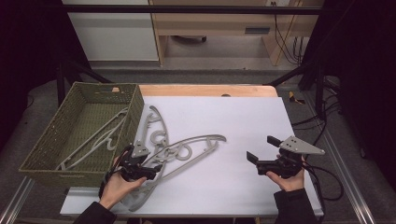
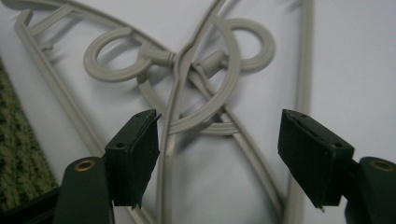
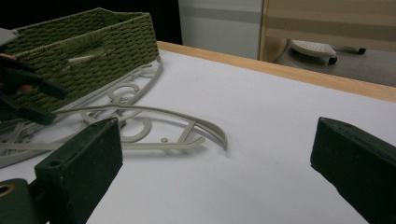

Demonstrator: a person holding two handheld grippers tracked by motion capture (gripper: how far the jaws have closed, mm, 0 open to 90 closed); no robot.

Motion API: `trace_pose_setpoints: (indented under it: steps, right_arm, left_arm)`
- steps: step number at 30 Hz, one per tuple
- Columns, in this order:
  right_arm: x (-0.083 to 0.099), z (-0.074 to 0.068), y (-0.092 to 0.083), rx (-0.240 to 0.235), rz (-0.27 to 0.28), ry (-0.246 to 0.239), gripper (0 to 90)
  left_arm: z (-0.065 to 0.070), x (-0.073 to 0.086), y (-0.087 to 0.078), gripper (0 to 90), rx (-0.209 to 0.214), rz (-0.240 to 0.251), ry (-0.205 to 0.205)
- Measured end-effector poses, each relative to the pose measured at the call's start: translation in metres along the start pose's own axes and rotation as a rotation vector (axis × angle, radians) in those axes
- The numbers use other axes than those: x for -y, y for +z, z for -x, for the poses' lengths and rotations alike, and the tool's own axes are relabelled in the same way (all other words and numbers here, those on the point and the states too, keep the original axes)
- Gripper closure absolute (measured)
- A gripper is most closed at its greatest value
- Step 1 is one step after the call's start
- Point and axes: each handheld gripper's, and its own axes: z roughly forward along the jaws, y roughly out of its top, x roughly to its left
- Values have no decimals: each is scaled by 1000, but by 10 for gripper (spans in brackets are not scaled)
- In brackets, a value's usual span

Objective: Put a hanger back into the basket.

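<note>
Work in hand: you reach for the tangled grey hangers (image 1: 180, 151) on the white table (image 1: 243, 116), lower left of the high view.
Left gripper (image 1: 152, 171): released, jaws astride a hanger bar (image 2: 166, 154), pads not yet pressing.
Long axis: bar runs up between the jaws, nearer the left one.
Right gripper (image 1: 262, 150): released, empty, well apart at lower right.
Nearer hand: your left.
Edges: green basket (image 1: 32, 161) just beside on the left, one hanger (image 1: 93, 137) inside.
Open room: bare table to the right.
</note>
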Motion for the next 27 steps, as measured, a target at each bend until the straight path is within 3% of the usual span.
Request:
trace_pose_setpoints:
  steps: [3,7,15,20,23,27]
  right_arm:
    - [0,0,0,-3,-4,-3,25]
    - [0,0,0,-1,-4,-2,24]
    - [0,0,0,-3,-6,-1,25]
    - [0,0,0,-2,-4,-1,25]
    - [0,0,1,-1,-4,-1,25]
    - [1,-1,1,-2,-5,-2,25]
  left_arm:
    - [-1,3,6,306,-34,-28,-15]
    - [-1,7,14,323,-79,-55,-5]
    - [0,11,24,382,-81,-120,-27]
    - [0,12,26,485,-96,-146,-40]
    - [-2,13,25,595,-103,-164,-61]
    - [-3,14,24,710,-85,-180,-78]
